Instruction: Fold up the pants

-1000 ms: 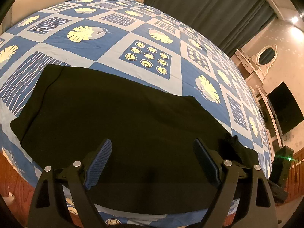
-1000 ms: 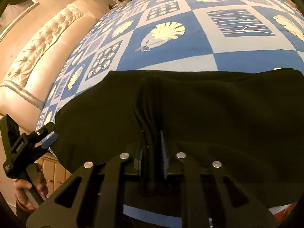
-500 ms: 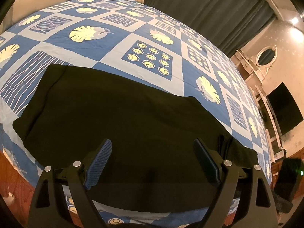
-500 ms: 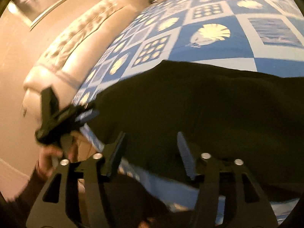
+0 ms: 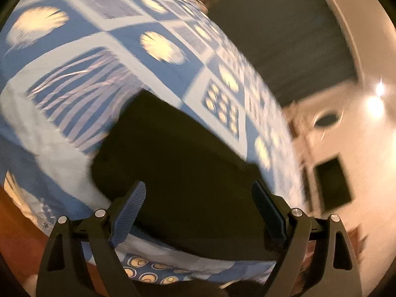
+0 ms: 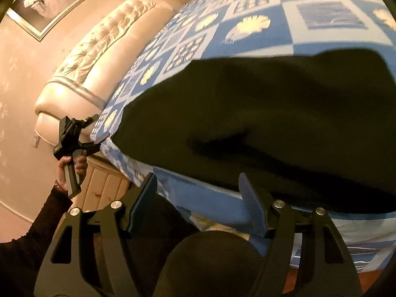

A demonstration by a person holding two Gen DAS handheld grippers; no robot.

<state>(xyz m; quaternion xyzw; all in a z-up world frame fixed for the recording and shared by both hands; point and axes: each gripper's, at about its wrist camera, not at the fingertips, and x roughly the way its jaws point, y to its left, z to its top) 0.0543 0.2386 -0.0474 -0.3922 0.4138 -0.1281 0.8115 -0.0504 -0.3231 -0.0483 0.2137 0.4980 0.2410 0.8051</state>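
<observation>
The black pants (image 5: 183, 173) lie folded flat near the front edge of the bed, also seen in the right wrist view (image 6: 284, 113). My left gripper (image 5: 198, 210) is open and empty, held just above the pants' near edge; this view is blurred. My right gripper (image 6: 198, 203) is open and empty, drawn back off the bed edge in front of the pants. The left gripper also shows in the right wrist view (image 6: 74, 136), held in a hand beside the bed's left corner.
The bed has a blue and white patchwork cover (image 5: 104, 37) with shell prints. A tufted cream headboard (image 6: 99, 49) stands at the left. Dark curtains (image 5: 284, 37) and a black screen (image 5: 331, 185) are at the far side. The person's dark-clothed knee (image 6: 210, 259) is below my right gripper.
My right gripper has let go of the pants, opened, and pulled back off the bed. My left gripper stays open and has swung left, blurring its view.
</observation>
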